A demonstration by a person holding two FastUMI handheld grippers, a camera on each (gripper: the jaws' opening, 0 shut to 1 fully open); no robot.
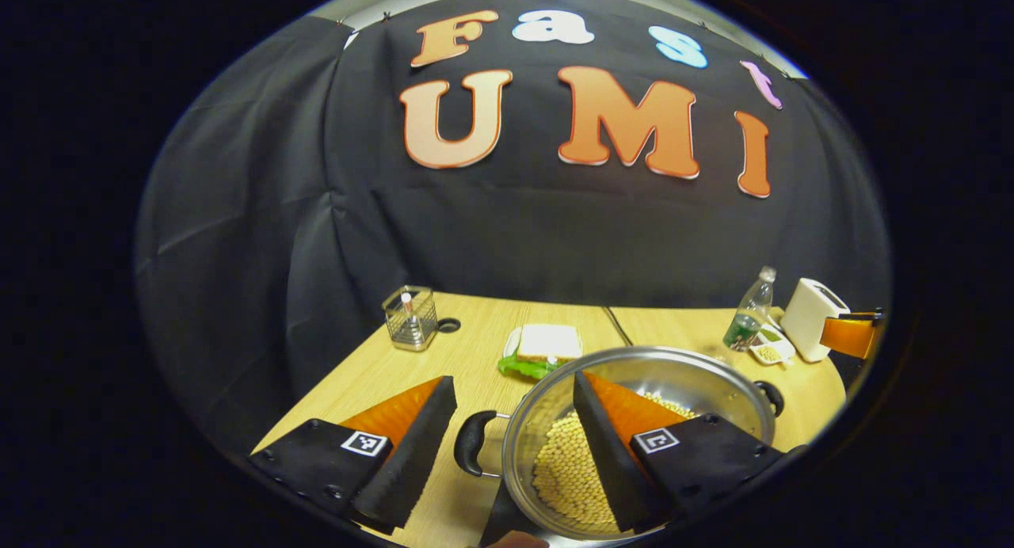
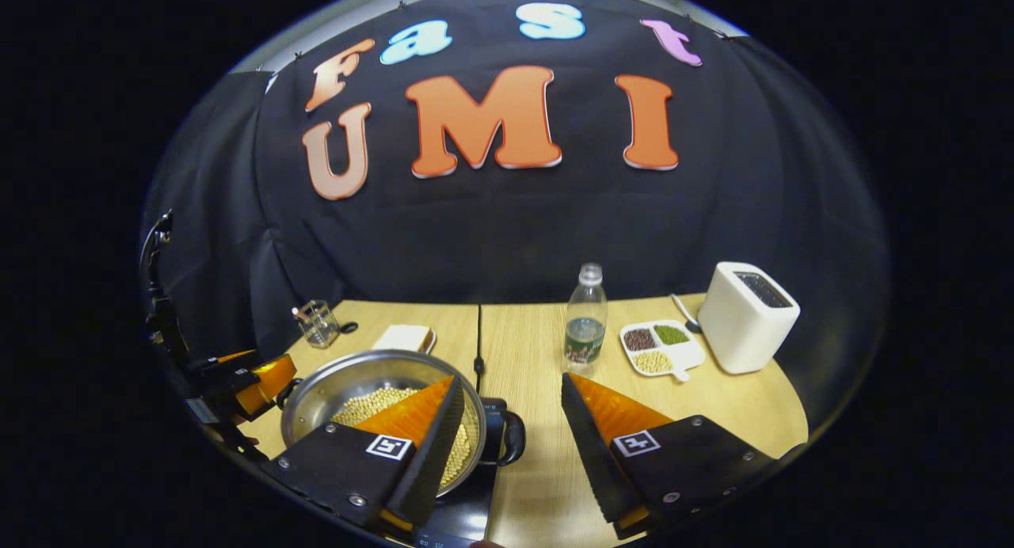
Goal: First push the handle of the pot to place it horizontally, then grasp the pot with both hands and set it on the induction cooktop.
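Both grippers stand with fingers spread and clamp nothing: the left gripper (image 1: 515, 421) straddles the pot's (image 1: 713, 382) left loop handle (image 1: 474, 443), one finger over the beans (image 1: 566, 469); the right gripper (image 2: 511, 421) straddles the opposite handle (image 2: 511, 437). The pot sits on the near table (image 2: 539, 334), seemingly already on the dark induction cooktop (image 2: 459, 520) under its base; its handle-to-handle axis runs crosswise between the grippers, each about equally near its own handle, so I judge release and withdrawal likelier than another grasp.
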